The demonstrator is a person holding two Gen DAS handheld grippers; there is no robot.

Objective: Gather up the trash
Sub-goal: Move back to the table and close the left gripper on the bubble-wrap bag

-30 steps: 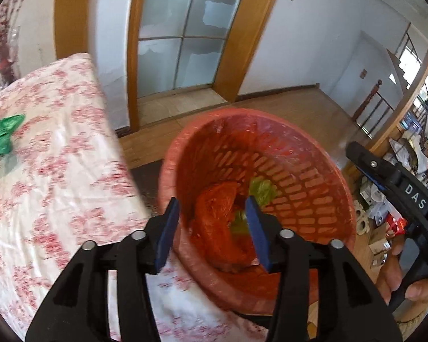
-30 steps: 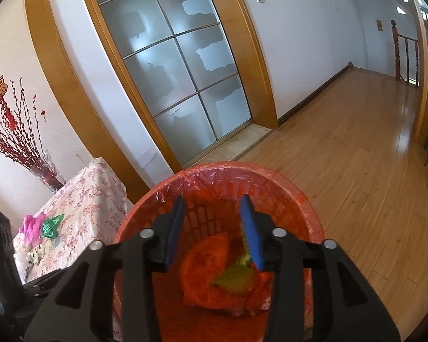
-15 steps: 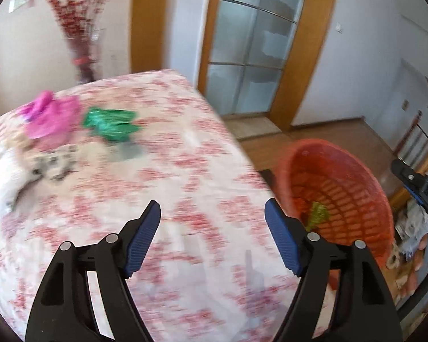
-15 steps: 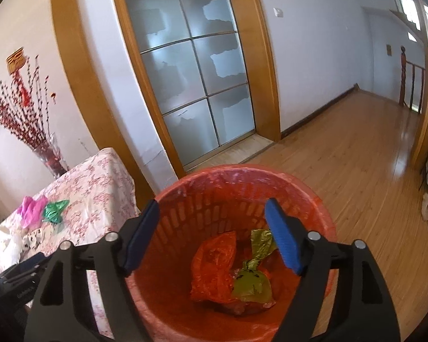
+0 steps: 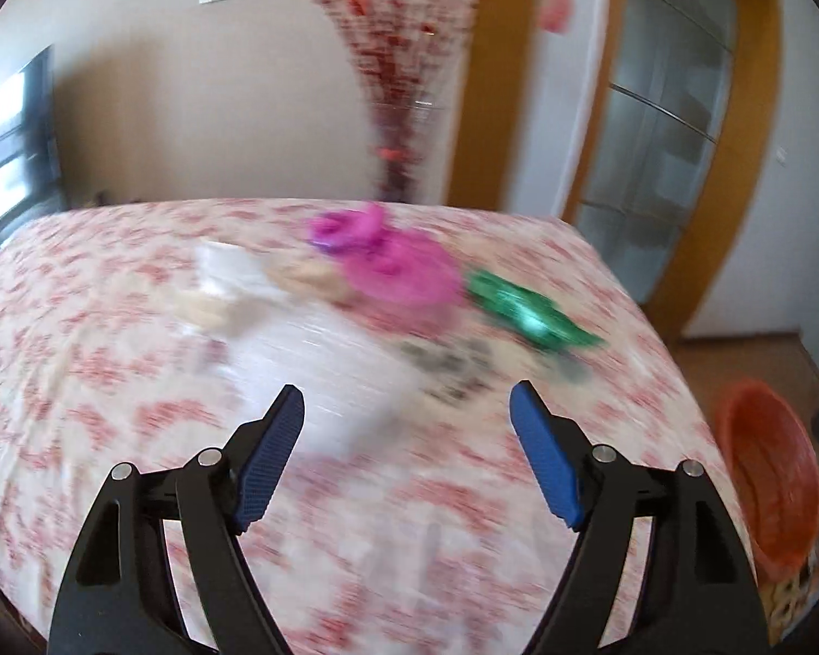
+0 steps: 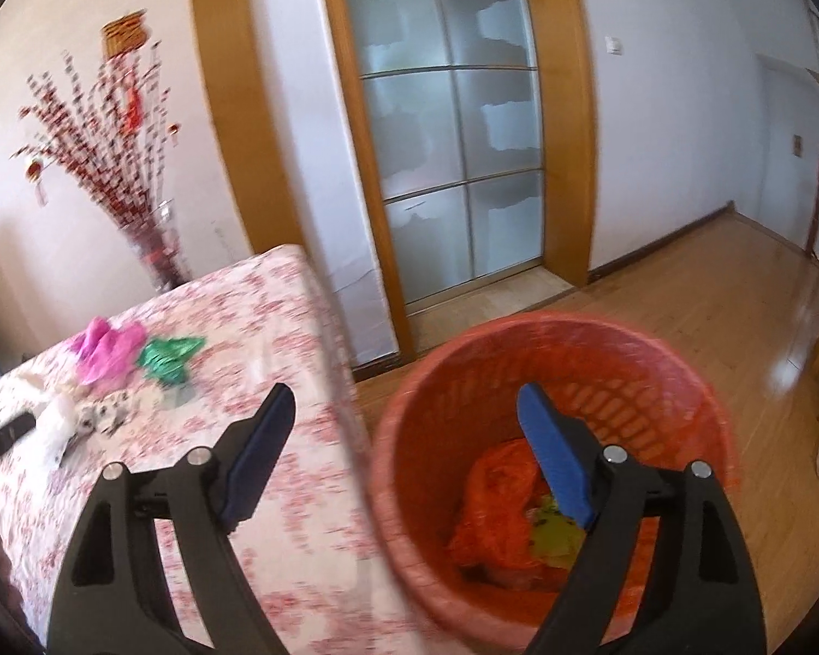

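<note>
My left gripper is open and empty above the floral-cloth table. Ahead of it lie a pink plastic bag, a green plastic bag, white crumpled trash and a grey spotted scrap, all blurred. My right gripper is open and empty, over the gap between the table edge and the red basket. The basket holds an orange bag and a yellow-green wrapper. The pink bag and green bag also show in the right wrist view.
The red basket stands on the wooden floor by the table's right side. A vase of red branches stands at the table's far corner. A glass door is behind. A black object lies at the table's left.
Both grippers opened wide over the basket, then swung left. The left one now faces the trash on the table. The right one has shifted partly over the table edge.
</note>
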